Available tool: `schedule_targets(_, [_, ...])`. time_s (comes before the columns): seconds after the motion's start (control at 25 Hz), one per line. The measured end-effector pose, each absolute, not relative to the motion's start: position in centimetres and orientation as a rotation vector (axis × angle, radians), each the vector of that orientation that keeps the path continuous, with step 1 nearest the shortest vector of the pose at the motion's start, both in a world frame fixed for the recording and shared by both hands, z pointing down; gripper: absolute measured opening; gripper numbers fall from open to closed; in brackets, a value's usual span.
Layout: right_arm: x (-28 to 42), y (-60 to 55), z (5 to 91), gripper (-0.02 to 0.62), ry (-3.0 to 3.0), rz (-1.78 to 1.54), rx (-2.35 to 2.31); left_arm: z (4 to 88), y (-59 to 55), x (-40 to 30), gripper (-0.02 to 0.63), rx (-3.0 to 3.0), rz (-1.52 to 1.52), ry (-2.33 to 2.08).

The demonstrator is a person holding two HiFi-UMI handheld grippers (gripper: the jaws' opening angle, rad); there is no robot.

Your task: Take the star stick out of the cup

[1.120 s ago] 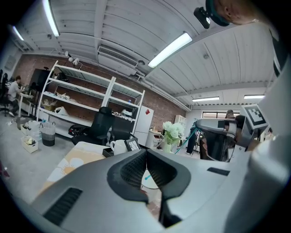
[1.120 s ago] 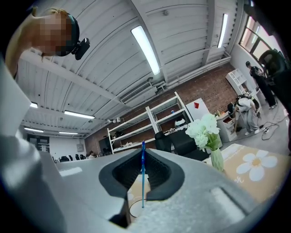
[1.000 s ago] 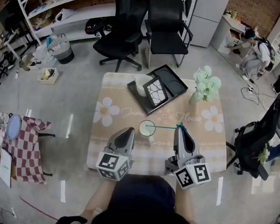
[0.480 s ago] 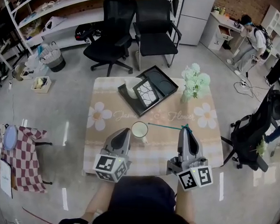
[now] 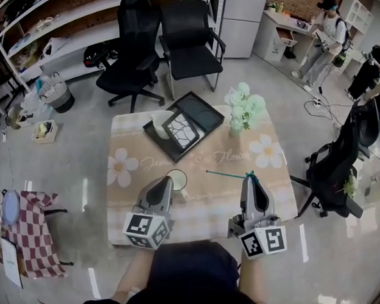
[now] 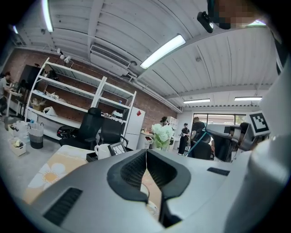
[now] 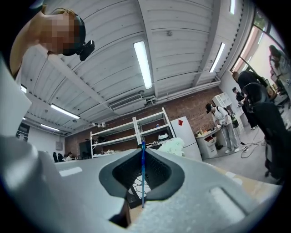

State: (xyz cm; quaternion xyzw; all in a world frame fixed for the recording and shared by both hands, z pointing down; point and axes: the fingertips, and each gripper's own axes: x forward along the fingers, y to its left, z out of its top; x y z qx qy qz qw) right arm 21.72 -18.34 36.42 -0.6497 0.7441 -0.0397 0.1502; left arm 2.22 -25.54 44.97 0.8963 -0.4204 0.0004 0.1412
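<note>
On the flowered tablecloth, the white cup stands just ahead of my left gripper; its rim peeks out below the jaws in the left gripper view. That gripper's jaws are shut with nothing between them. My right gripper is shut on one end of the thin teal star stick. The stick lies level above the table, pointing left, and its free end stops right of the cup, clear of it. In the right gripper view the stick runs straight up between the closed pads.
A black tray at the table's far side holds a white pitcher and a crackle-patterned frame. A vase of pale flowers stands far right. Office chairs beyond the table, a black chair at right, a checkered stand at left.
The right gripper has drawn the stick rightward: a second ago its far end lay over the cup, now it hangs free to the cup's right. The left gripper stays by the cup.
</note>
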Motion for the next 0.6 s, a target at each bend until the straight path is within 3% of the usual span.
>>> schedule_targets(0.6, [23.7,-18.6,41.7,0.017,2.124,-0.284,-2.026,46.0,-25.2,3.8,0.011,2.590,0.041,-1.164])
